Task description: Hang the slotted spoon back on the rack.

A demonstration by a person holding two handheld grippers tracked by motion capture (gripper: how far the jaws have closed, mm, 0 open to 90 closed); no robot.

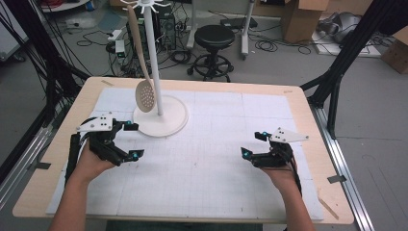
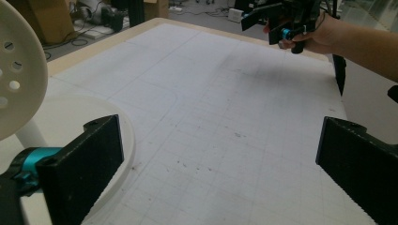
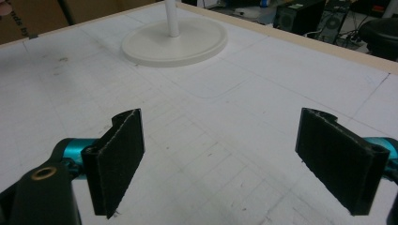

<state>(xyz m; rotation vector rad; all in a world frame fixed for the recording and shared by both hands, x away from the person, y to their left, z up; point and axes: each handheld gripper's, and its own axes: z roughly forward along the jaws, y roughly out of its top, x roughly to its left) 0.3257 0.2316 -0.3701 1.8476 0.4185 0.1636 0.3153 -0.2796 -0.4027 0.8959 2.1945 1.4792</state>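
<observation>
The slotted spoon (image 1: 144, 91) hangs from the white stand (image 1: 159, 115) at the table's (image 1: 308, 125) far left, just beyond the left gripper (image 1: 132, 141). The right gripper (image 1: 254, 144) sits well apart. Both jaws gape wide, holding nothing.

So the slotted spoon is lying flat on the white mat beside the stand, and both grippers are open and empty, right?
Not quite. The spoon is not lying on the mat; it hangs from a hook at the top of the stand, its holed bowl just above the round base, as the high view shows. The rest holds: the left gripper and right gripper are both open and empty.
</observation>
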